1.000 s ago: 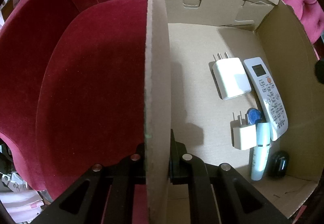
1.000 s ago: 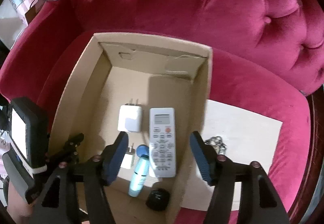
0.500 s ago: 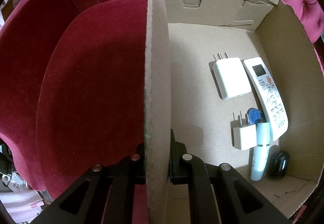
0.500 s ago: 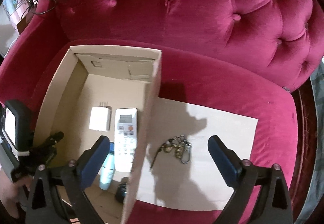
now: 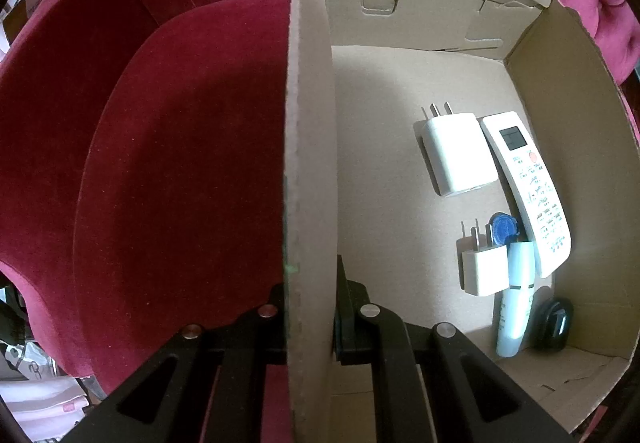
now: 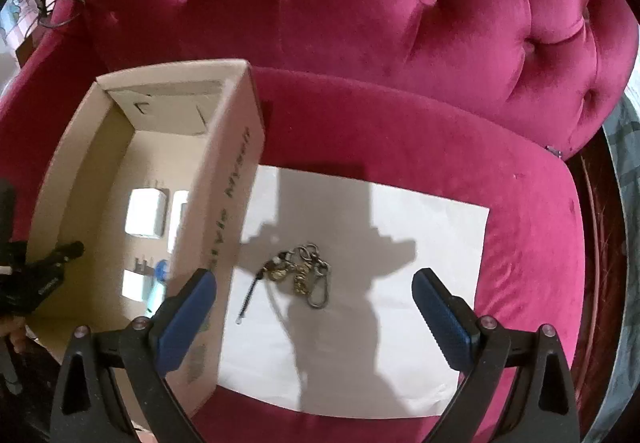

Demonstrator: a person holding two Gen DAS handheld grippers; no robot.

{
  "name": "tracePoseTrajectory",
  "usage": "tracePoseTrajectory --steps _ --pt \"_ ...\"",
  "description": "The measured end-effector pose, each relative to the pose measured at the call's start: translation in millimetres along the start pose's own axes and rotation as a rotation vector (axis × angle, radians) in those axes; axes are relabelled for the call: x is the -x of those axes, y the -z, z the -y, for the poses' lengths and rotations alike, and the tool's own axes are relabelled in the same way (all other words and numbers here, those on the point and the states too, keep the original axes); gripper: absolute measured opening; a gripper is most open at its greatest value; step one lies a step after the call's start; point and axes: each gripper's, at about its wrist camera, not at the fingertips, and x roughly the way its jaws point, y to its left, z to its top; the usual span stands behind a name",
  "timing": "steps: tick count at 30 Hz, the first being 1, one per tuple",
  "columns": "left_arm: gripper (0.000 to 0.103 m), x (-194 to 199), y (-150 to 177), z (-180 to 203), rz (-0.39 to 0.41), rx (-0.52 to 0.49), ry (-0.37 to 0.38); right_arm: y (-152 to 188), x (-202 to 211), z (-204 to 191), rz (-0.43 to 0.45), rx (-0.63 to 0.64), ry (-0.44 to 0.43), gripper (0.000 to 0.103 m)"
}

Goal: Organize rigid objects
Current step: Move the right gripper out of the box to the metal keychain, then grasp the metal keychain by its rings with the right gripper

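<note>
Most items boxed; the key bunch is left to collect.

On the red sofa [image 6: 400, 43], my cardboard box [image 5: 560, 91] already holds the white remote [image 5: 528, 195] by its right wall, the large charger [image 5: 456, 155] left of it, then nearer the small charger [image 5: 482, 271], a tube [image 5: 516, 303] and a small black item [image 5: 554, 325]. My left gripper [image 5: 310, 307] is clamped on the box's left wall. My right gripper [image 6: 314, 313] is spread wide and empty above the key bunch [image 6: 300, 275], which lies on white paper [image 6: 420, 303] right of the box.
</note>
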Motion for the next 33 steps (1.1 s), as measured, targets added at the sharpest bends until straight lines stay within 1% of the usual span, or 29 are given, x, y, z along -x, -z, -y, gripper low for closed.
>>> tracePoseTrajectory --steps 9,16,28,30,31,33 --pt "0.010 -0.4 0.9 0.8 0.001 -0.005 -0.007 7.7 -36.7 11.2 -0.043 0.004 0.006 0.100" --pt "0.010 -0.2 0.5 2.1 0.000 -0.006 -0.010 14.2 -67.9 12.4 -0.080 0.012 0.004 0.100" --pt "0.010 -1.3 1.7 3.4 0.000 -0.012 -0.017 16.8 -101.9 12.7 -0.116 0.024 0.000 0.099" --pt "0.010 -0.9 1.4 4.2 0.000 -0.012 -0.018 16.6 -105.0 10.3 -0.123 0.034 0.000 0.097" --pt "0.010 -0.8 1.4 4.4 0.000 -0.011 -0.017 15.0 -107.5 11.1 -0.124 0.038 0.004 0.094" --pt "0.010 -0.4 1.3 4.6 0.000 -0.011 -0.017 16.0 -111.1 10.5 -0.129 0.047 0.003 0.091"
